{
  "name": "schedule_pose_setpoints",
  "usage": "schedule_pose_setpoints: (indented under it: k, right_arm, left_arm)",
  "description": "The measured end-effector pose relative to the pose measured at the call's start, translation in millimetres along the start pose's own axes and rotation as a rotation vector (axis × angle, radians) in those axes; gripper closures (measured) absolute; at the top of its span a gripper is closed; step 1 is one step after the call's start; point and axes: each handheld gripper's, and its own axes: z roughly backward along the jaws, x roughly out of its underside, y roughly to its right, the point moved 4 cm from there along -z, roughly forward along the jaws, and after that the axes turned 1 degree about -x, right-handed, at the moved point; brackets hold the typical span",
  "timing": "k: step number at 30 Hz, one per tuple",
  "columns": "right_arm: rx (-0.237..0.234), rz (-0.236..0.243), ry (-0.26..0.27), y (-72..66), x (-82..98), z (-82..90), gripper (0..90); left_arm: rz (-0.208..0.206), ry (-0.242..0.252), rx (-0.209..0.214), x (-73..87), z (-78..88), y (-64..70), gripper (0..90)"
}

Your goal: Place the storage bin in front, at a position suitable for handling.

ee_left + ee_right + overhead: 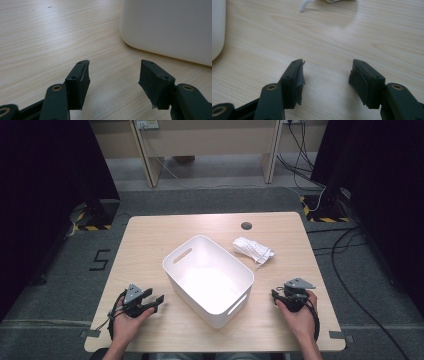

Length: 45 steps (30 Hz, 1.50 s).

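Altogether one white bin, one white cloth, two grippers' fingers wide and empty.

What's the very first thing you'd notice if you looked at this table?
The big white tub in the middle of the wooden table, with nothing inside it. Next, the crumpled white cloth lying just beyond its far right corner. Near the front edge, the left gripper and right gripper rest on either side of the tub, both open and holding nothing.

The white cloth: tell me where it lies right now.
In the high view the white cloth lies crumpled on the table, off the far right corner of the white bin, ahead of the right gripper.
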Motion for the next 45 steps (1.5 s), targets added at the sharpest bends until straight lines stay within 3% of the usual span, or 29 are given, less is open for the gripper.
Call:
schedule_pose_setpoints:
  k: [3,5,6,9,10,11,14,18,26,30,35,41,44,45]
  right_arm:
    - [-0.02,0.003,0.051,-6.0,-2.4,9.0,57.7]
    - [-0.024,0.007,0.055,-7.6,-3.4,11.0,59.6]
    - [-0.053,0.022,0.072,-16.4,-8.9,20.7,67.5]
    - [-0.094,0.037,0.073,-28.6,-13.9,28.6,74.0]
    - [-0.127,0.065,0.054,-41.9,-16.4,34.9,78.7]
    - [-0.127,0.065,0.054,-41.9,-16.4,34.9,78.7]
    - [-0.196,0.095,0.039,-64.7,-17.0,43.5,83.7]
    - [-0.224,0.114,0.043,-81.2,-21.6,50.0,84.1]
    - [-0.248,0.137,0.058,-95.4,-27.9,53.8,85.3]
    - [-0.256,0.143,0.059,-99.4,-27.3,55.6,85.9]
    - [-0.25,0.187,0.08,-105.2,-30.3,54.9,90.0]
    - [-0.239,0.199,0.078,-105.6,-32.2,51.4,90.0]
    - [-0.232,0.209,0.078,-105.8,-33.5,49.2,90.0]
    - [-0.228,0.215,0.079,-106.0,-34.5,48.2,90.0]
  left_arm:
    - [-0.007,0.014,0.014,-1.0,0.1,0.9,44.8]
    - [-0.009,0.022,0.017,-2.7,-0.3,1.3,46.3]
    - [-0.029,0.022,0.014,-6.6,-0.9,1.8,51.7]
    - [-0.046,0.021,-0.001,-12.8,-2.1,0.5,57.3]
    - [-0.046,0.021,-0.005,-17.2,-3.2,-1.0,64.2]
    - [-0.049,0.017,-0.009,-20.3,-4.1,-2.4,64.2]
    - [-0.058,0.002,-0.037,-28.7,-9.1,-8.5,75.8]
    - [-0.044,0.005,-0.038,-43.0,-21.1,-14.4,82.7]
    - [-0.02,0.013,-0.043,-62.7,-41.5,-19.8,88.2]
    - [-0.022,0.025,-0.022,-66.3,-48.7,-19.1,89.2]
    - [-0.045,0.048,0.0,-68.9,-55.4,-17.1,89.8]
    - [-0.051,0.059,0.025,-70.3,-57.2,-14.6,89.8]
    - [-0.067,0.069,0.061,-71.4,-59.0,-10.3,89.8]
    - [-0.082,0.071,0.056,-71.7,-59.7,-8.8,89.8]
